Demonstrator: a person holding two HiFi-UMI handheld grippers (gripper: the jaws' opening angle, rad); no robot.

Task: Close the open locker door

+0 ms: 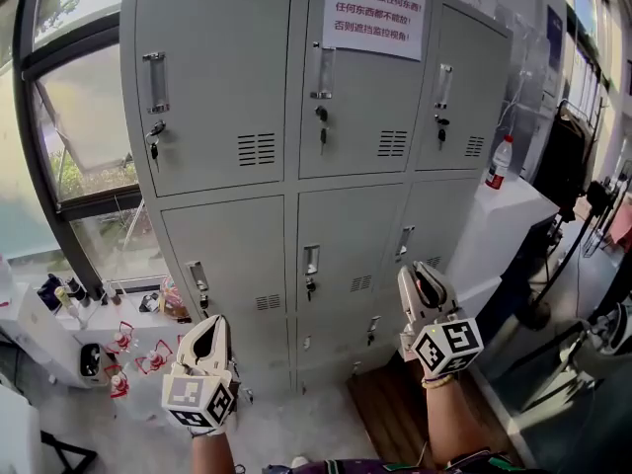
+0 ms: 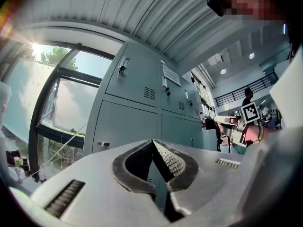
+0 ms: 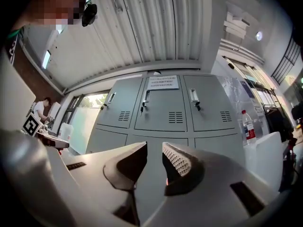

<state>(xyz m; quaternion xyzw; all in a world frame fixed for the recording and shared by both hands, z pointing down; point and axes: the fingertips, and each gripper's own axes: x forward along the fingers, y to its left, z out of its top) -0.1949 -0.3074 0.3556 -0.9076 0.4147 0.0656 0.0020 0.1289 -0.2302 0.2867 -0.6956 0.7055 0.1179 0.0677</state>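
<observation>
Metal painted pale grey forms the locker bank [image 1: 286,181], three columns of flat rectangular doors [image 1: 212,87], each with a slotted vent, an upright chrome handle [image 1: 155,83] and a keyed lock. Every door in view lies flush with its frame. A white paper notice [image 1: 373,15] printed in red is stuck on the top middle door. The bank stands on the floor between a dark-framed window [image 1: 74,117] on its left and a white counter [image 1: 499,220] on its right, where a clear plastic bottle [image 1: 501,161] with a red label stands near the counter's back edge.

The left gripper [image 1: 212,321] has smooth white shells and dimpled dark pads [image 2: 173,160]; its fingers are pressed together, with nothing in them. The right gripper [image 1: 420,270] has its fingers [image 3: 182,160] slightly parted and holds nothing. Both are clear of the doors, the left in front of the lower left column, the right before the lower right column.
</observation>
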